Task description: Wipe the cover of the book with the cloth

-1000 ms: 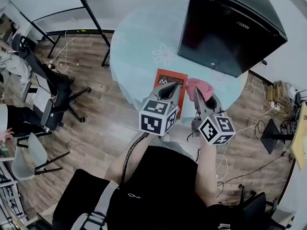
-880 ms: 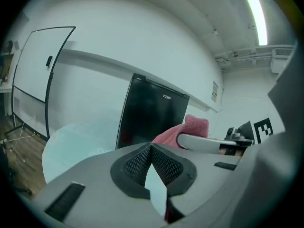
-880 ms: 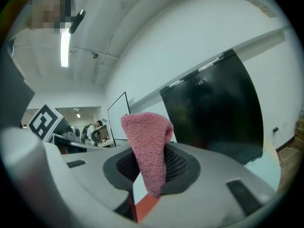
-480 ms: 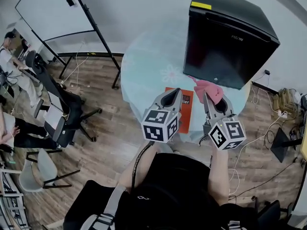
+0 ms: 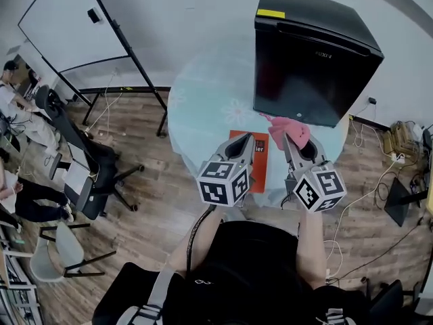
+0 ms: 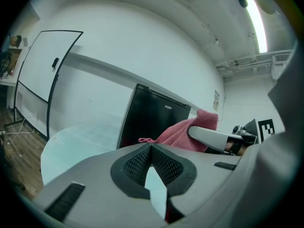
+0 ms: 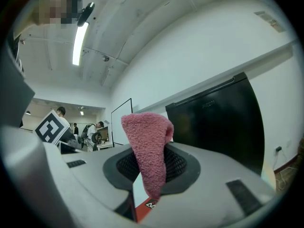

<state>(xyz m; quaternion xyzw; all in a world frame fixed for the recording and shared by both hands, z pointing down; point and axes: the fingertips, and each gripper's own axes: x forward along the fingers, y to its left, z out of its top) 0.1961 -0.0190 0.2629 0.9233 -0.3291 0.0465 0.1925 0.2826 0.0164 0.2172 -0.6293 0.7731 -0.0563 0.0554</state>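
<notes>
Pink cloth [image 5: 287,128] pinched in the right gripper [image 5: 289,141], beside the orange book [image 5: 260,169] on the round table [image 5: 203,107].

From above, the book lies flat near the table's front edge, before the black fridge [image 5: 311,53]. The left gripper [image 5: 245,139] is over its left part and the cloth is bunched at its far right corner. Only the right gripper view shows the grip itself: jaws clamped on a fold, a tail hanging down, a red book corner below. The left gripper view shows its own jaw tips meeting on nothing, with the cloth off to the right.
</notes>
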